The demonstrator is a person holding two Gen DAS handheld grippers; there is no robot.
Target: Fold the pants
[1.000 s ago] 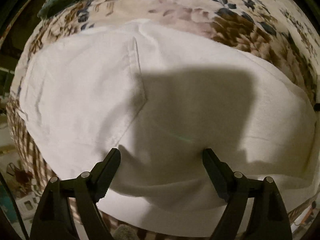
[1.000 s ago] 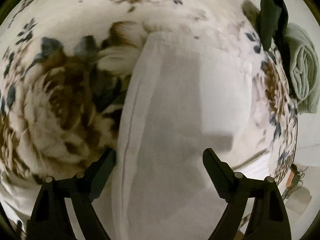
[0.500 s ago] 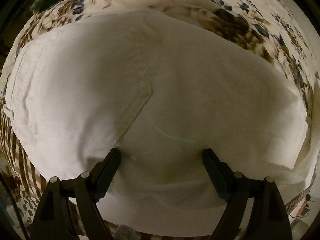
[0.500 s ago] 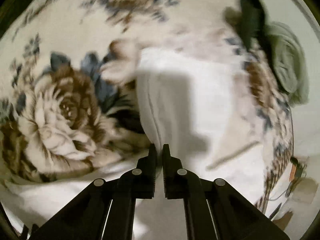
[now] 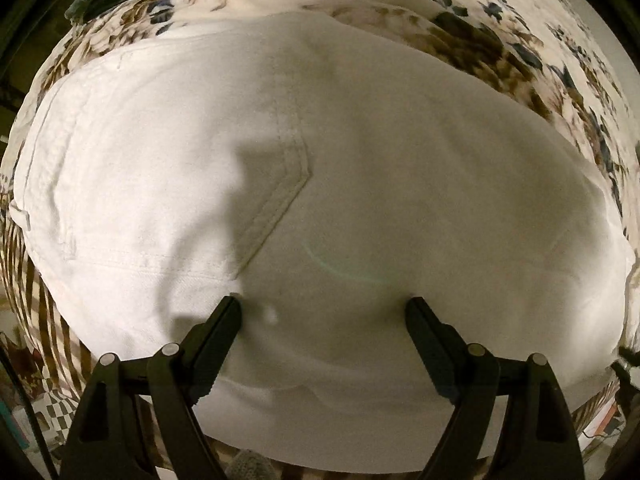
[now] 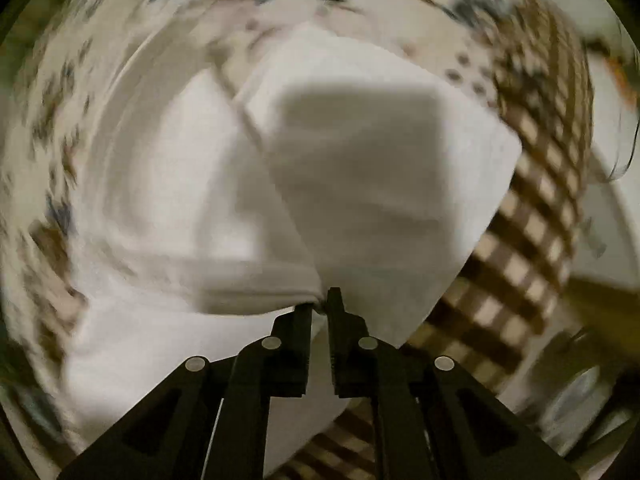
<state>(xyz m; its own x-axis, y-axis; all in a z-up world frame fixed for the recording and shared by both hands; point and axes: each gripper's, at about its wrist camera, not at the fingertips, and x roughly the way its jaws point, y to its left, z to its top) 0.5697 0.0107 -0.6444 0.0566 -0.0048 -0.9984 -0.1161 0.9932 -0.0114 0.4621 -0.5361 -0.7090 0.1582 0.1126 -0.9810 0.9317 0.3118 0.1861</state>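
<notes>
L claw [image 5: 322, 312] spread, over pants [image 5: 360, 160] | R claw [image 6: 319, 304] pinching pants edge, lifted | floral blanket [image 5: 520, 40] around

Right gripper [image 6: 320, 304] has clamped and lifted the pants [image 6: 360, 184].

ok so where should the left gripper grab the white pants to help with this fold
Take the near hem of the pants, just beyond the left gripper. The cloth lies flat on the blanket, so only an edge gives the jaws something to pinch. Come in low from the near side, one jaw sliding under. The right gripper already pinches an edge.
</notes>
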